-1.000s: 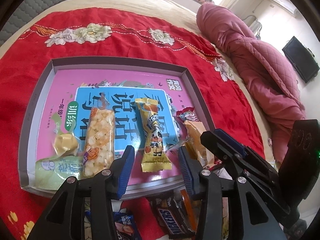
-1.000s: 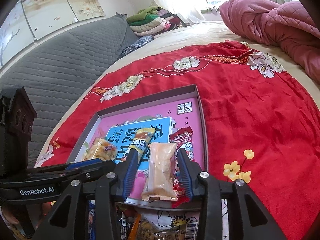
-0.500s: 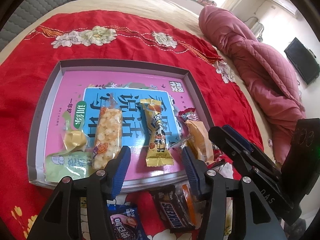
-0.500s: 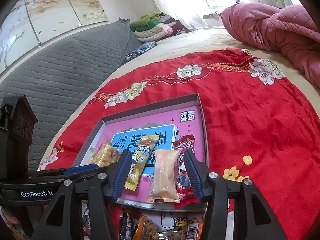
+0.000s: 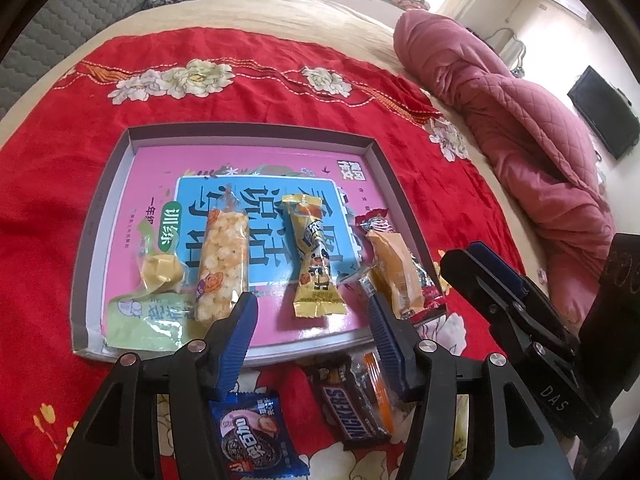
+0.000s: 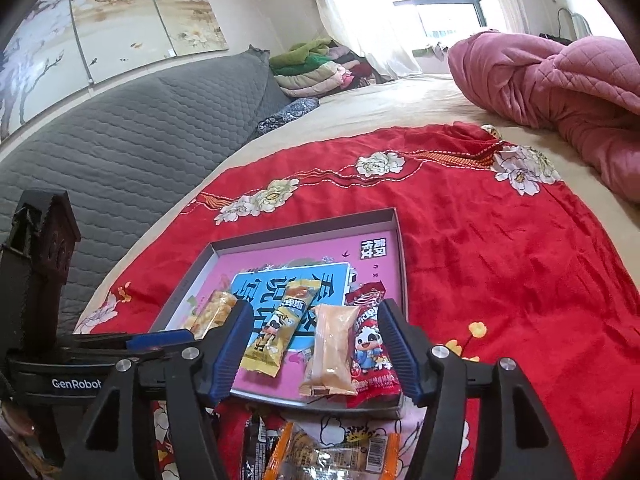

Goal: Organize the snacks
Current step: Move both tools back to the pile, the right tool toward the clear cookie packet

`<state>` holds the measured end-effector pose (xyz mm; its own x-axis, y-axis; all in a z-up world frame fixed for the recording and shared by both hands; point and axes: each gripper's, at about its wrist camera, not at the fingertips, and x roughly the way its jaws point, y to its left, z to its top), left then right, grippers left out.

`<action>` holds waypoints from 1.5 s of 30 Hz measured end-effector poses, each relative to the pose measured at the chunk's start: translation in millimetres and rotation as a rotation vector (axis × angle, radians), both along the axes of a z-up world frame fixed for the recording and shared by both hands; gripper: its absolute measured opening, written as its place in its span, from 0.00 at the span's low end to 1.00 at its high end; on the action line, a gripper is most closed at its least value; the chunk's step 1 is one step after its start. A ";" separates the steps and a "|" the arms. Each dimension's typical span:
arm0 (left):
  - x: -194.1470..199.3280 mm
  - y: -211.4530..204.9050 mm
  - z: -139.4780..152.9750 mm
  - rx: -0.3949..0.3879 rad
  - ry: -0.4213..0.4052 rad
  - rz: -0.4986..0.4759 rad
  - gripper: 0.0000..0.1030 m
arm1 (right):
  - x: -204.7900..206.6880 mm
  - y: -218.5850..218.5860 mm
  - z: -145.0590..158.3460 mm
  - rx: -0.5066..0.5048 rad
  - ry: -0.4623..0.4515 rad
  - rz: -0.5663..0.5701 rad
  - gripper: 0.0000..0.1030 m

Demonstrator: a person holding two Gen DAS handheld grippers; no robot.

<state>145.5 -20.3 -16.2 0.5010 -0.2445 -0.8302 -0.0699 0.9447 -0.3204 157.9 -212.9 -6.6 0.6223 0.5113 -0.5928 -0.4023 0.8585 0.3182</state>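
Grey tray (image 5: 82,240) with a pink-and-blue printed floor sits on the red floral cloth (image 5: 60,128), on a bed.

Snacks in the tray, left wrist view, running from 9 o'clock to 3 o'clock:
- green-and-clear packet (image 5: 154,300), at the near corner toward 8 o'clock
- puffed-grain bar (image 5: 222,264), just beside it
- yellow cow-print packet (image 5: 316,256), apart from the bar
- orange-filled clear packet (image 5: 394,276), lying on top of a red panda packet (image 6: 370,348) by the tray's 3 o'clock wall

Snacks outside the tray, on the cloth at 6 o'clock of it: Oreo packet (image 5: 250,440), Snickers bar (image 5: 352,408), and a clear packet with orange edges (image 6: 332,456) touching the Snickers.

Left gripper (image 5: 312,340): jaws have just been opening, now part-way apart, nothing between the pads. It hovers over the tray's near rim, below the cow-print packet.

Right gripper (image 6: 316,354): jaws have just been opening, now stand clear on either side of the cow-print, orange-filled and panda packets; pads touch none of them. In the left wrist view its black body sits at 4 o'clock.
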 end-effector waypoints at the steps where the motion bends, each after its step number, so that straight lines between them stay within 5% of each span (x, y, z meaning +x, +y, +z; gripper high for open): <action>1: -0.9 -0.2 0.7 0.002 0.002 -0.002 0.57 | -1.5 -0.4 0.8 0.000 0.000 0.001 0.62; 32: -33.8 -6.0 -14.2 -0.075 0.079 -0.067 0.57 | -38.2 -21.4 -4.3 -0.019 0.084 -0.074 0.66; 45: -36.9 -11.3 -27.2 -0.120 0.125 -0.090 0.57 | -55.1 -19.8 -20.7 -0.114 0.168 -0.079 0.66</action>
<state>108.6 -31.6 -43.4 0.3677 -0.3846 -0.8467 -0.0333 0.9044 -0.4253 102.8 -232.7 -27.3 0.5452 0.3886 -0.7427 -0.2819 0.9194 0.2742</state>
